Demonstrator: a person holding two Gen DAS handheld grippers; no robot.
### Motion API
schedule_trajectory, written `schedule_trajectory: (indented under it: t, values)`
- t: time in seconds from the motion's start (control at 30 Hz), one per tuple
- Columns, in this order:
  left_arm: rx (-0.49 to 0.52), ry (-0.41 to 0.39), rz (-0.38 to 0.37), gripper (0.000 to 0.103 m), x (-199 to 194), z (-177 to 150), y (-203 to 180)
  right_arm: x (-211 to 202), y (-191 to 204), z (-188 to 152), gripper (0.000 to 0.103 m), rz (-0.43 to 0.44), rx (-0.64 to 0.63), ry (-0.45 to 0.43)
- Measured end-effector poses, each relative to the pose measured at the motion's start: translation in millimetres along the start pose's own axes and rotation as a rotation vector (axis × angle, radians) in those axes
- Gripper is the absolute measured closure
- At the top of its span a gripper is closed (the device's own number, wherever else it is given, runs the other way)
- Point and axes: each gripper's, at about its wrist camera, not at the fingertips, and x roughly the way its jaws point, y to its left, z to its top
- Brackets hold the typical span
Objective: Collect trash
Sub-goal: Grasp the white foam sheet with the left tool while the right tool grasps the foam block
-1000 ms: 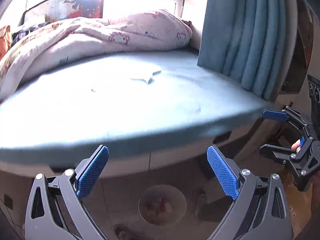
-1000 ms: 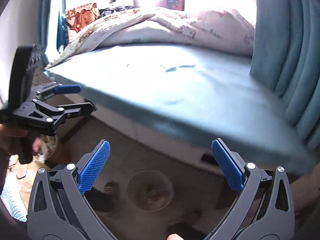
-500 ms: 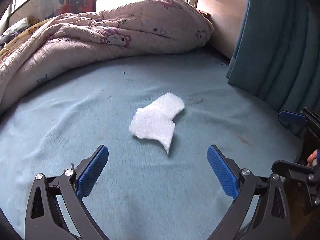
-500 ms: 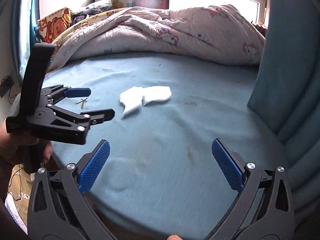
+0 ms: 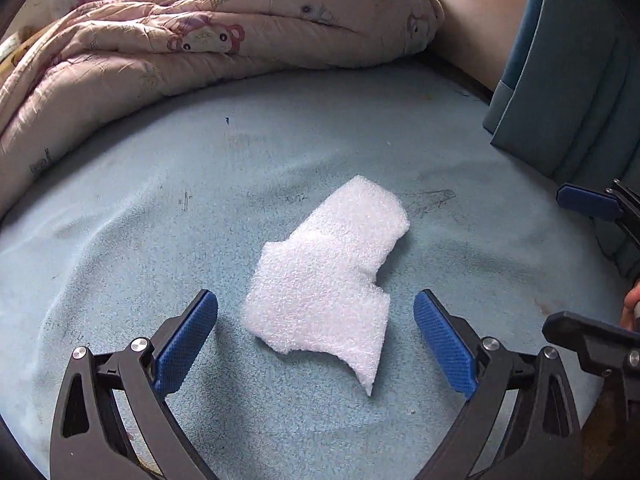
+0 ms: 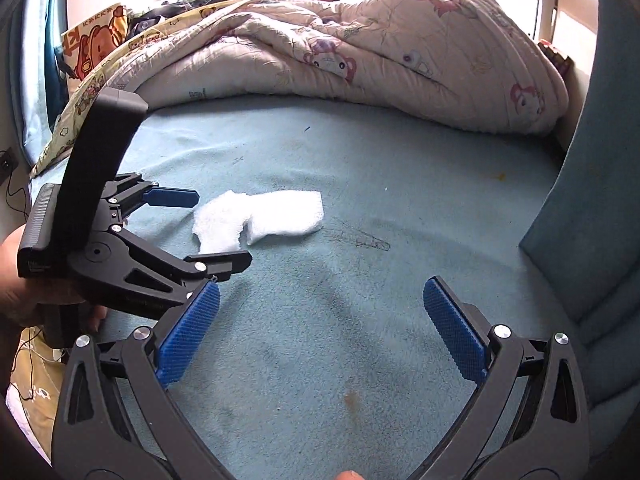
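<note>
A torn piece of white foam sheet (image 5: 328, 276) lies flat on the light blue bed sheet (image 5: 160, 208). My left gripper (image 5: 316, 320) is open, its blue pads on either side of the foam's near end, not touching it. From the right wrist view the same foam sheet (image 6: 260, 220) lies just beyond the left gripper (image 6: 216, 228), held in a hand. My right gripper (image 6: 320, 312) is open and empty over bare sheet, short of the foam and to its right.
A rumpled pink cartoon-print quilt (image 5: 192, 44) is heaped along the far side of the bed. A teal curtain (image 5: 568, 72) hangs at the right, beside the mattress edge. A printed pillow (image 6: 96, 48) sits at the far left corner.
Both grippers have risen from the floor beside the bed and moved in over the mattress. The left one has closed in until the foam sits between its open fingers.
</note>
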Motion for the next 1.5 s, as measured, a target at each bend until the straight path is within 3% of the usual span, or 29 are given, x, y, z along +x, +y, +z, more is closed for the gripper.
schedule_trajectory:
  t: [0.27,0.6,1.1,1.43,1.5]
  values:
    - [-0.010,-0.009,0.011,0.037,-3,-1,7,6,-8,3,0.005,-0.002,0.025,0.013]
    - [0.004,-0.014,0.010,0.039,-12,-9,17,18,0,9,0.005,0.012,0.019,0.034]
    - [-0.044,-0.041,0.067,0.039,-31,-15,69,78,33,38,0.005,0.021,-0.017,0.096]
    - [-0.079,-0.049,0.050,0.039,-31,-17,92,115,53,54,0.005,-0.001,-0.047,0.152]
    - [-0.076,-0.054,0.054,0.039,-32,-17,93,113,52,53,0.012,0.016,-0.041,0.146]
